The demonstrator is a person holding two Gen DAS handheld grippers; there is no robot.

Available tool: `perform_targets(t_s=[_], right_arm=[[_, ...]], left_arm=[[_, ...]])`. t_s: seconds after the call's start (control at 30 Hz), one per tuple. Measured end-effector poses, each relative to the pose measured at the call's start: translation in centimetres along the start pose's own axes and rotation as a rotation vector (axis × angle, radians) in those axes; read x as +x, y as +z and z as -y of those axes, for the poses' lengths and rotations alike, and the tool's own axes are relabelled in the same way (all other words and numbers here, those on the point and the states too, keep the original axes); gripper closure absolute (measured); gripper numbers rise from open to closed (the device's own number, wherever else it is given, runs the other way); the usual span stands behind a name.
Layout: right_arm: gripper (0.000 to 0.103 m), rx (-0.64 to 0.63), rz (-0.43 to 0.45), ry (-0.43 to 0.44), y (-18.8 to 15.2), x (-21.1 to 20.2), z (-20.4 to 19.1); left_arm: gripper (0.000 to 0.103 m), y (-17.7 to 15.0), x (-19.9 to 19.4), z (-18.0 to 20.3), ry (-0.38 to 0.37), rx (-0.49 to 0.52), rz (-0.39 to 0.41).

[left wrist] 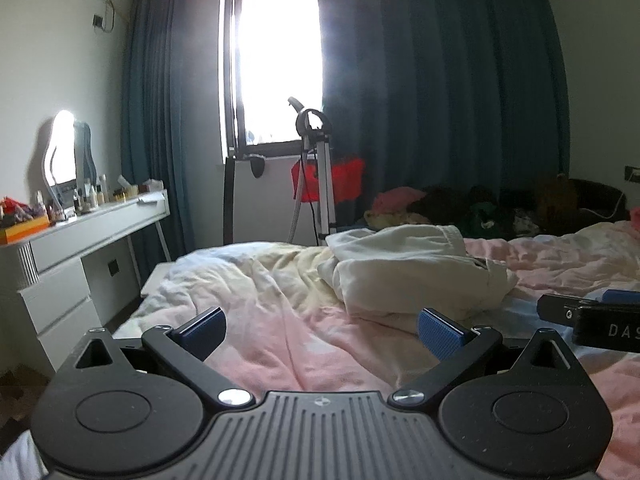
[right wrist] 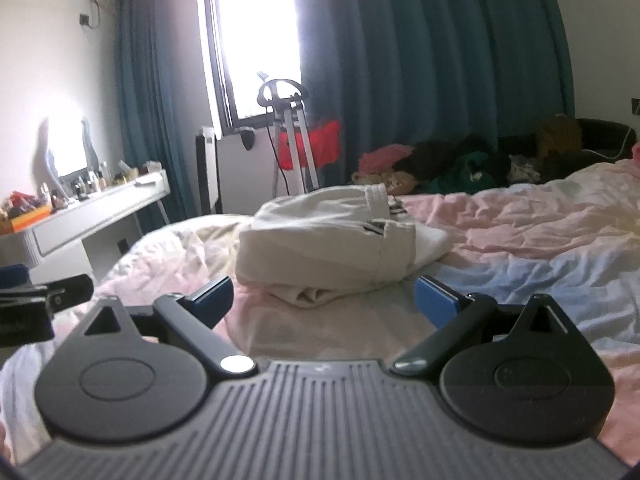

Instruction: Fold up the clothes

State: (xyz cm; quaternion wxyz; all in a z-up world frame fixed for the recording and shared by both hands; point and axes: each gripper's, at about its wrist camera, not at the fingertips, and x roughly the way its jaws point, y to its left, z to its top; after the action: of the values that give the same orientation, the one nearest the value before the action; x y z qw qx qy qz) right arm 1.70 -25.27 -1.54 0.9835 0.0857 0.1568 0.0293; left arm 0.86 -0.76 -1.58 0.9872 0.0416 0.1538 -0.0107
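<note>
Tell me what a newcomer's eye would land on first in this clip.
A cream-white garment lies bunched on the pink bedspread, straight ahead of both open grippers, left and right, neither touching it. Behind, a glaring window sits between dark teal curtains, with a heap of clothes at the bed's far edge.

The folded garment (right wrist: 328,236) on the bed is cream-white, with short dark stripes near its waistband. The bedsheet (right wrist: 540,240) beneath it is pastel: pale pink over most of it, fading into pale yellow and light blue patches. The curtains (left wrist: 440,80) are dark teal-blue. The desk (left wrist: 60,264) is white, with an orange box (left wrist: 24,228) at its end. A bright red bag (left wrist: 336,178) hangs behind a silver stand (left wrist: 326,184). Both grippers are black with blue finger pads (left wrist: 438,334). The heap of clothes (right wrist: 460,164) at the far side mixes pink, dark green, black and brown.
</note>
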Motion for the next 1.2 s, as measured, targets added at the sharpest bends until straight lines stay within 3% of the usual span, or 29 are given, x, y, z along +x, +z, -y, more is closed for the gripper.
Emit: perform_targets(t_s=[0.37,0.57,0.7,0.9,1.1,1.2], right_arm=[[0.004,0.027,-0.065,-0.029,-0.4,0.6,0.8],[0.004,0.056,-0.098,-0.038,-0.6,1.1,1.4],[0.004,0.137,-0.092,-0.073,-0.2,1.1,3.1],[0.004,0.335,-0.088,-0.072,-0.1,1.8,8.0],[0.004,0.415,-0.047,-0.189,-0.5,4.4,12.1],[0.004,0.504,0.011,-0.233,-0.9,5.5,14.7]], left_arm=[[0.000,-1.8,2.6,-0.7,0.005,-0.061,-0.114],[0.000,-2.5,5.1,0.6,-0.003,-0.031,-0.146],[0.004,-2.2,9.0,4.0,-0.080,0.054,-0.197],[0.004,-0.8,17.3,10.9,-0.172,0.077,-0.268],[0.000,1.5,23.2,20.3,-0.211,0.205,-0.128],[0.000,1.4,25.6,23.1,-0.158,0.298,-0.103]])
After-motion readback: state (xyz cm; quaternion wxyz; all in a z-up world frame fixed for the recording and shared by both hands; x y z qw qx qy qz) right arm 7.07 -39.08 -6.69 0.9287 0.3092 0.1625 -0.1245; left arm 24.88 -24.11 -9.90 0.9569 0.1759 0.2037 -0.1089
